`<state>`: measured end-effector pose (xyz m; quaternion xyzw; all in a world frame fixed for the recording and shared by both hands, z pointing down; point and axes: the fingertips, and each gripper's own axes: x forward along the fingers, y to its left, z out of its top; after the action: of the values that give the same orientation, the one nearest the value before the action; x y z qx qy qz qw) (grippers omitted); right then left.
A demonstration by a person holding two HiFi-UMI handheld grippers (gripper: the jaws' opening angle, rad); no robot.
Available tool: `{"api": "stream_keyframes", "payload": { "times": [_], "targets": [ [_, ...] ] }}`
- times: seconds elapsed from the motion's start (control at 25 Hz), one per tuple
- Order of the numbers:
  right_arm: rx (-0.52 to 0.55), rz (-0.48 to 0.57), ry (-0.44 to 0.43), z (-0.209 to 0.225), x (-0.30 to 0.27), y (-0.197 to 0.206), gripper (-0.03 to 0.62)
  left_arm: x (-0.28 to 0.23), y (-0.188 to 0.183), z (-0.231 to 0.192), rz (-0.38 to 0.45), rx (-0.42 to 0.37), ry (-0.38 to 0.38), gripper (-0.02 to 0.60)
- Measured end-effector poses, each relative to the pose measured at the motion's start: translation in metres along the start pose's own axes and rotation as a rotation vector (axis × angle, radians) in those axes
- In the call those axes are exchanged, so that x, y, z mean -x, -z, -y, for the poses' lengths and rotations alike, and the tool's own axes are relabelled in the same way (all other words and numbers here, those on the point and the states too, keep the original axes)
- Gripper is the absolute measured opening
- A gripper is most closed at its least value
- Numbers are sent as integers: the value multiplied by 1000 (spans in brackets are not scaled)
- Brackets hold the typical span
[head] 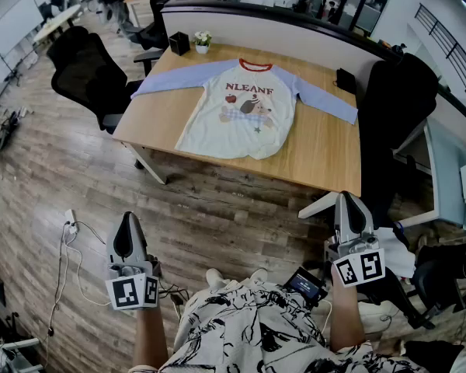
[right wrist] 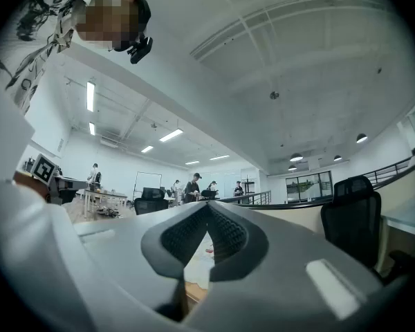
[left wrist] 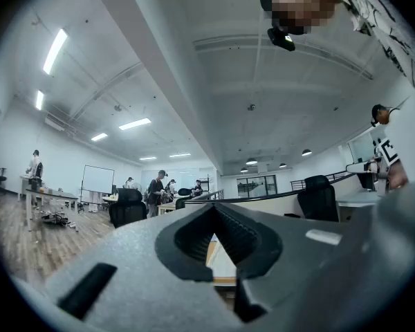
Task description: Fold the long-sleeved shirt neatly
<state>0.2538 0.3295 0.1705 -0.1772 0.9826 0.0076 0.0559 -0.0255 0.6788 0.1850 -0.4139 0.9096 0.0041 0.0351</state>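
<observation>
Closest in, a person's black-and-white patterned top point(head: 256, 332) fills the space between the two grippers, with white shoes just ahead of it. The left gripper point(head: 127, 222) is held level over the brown wooden plank floor point(head: 217, 200). Its own view shows its jaws point(left wrist: 213, 209) pressed together at the tips with nothing between them. The right gripper point(head: 346, 200) is held apart from the left at about the same depth, and its jaws point(right wrist: 207, 207) are likewise closed and empty. A small dark device with a lit screen point(head: 304, 284) lies just inside the right gripper. A white cable point(head: 70, 231) trails on the floor outside the left gripper.

Well ahead of both grippers stands a light wooden rectangular table point(head: 326, 150). The long-sleeved shirt point(head: 245, 107), with a cream body, pale blue sleeves, a red collar and a printed front, lies flat and unfolded on it, sleeves spread out to either side. Neither gripper touches it.

Beyond the shirt a small black box point(head: 179, 43) and a small potted plant in a white pot point(head: 203, 41) stand on the table's far corner, on the left gripper's side. A black office chair point(head: 81, 72) stands beside the table on that side, and another black chair point(head: 396, 99) on the right gripper's side.
</observation>
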Motion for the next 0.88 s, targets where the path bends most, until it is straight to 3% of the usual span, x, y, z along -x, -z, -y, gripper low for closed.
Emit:
{"api": "stream_keyframes", "payload": {
  "times": [0.64,0.88],
  "targets": [
    [-5,12,-45,-12,-1,-4,-2,4,-3,7,14,7,12,0],
    [-95,107,-100,-20,4,-14,-2,6,-8,14,42,15,35,0]
  ]
}}
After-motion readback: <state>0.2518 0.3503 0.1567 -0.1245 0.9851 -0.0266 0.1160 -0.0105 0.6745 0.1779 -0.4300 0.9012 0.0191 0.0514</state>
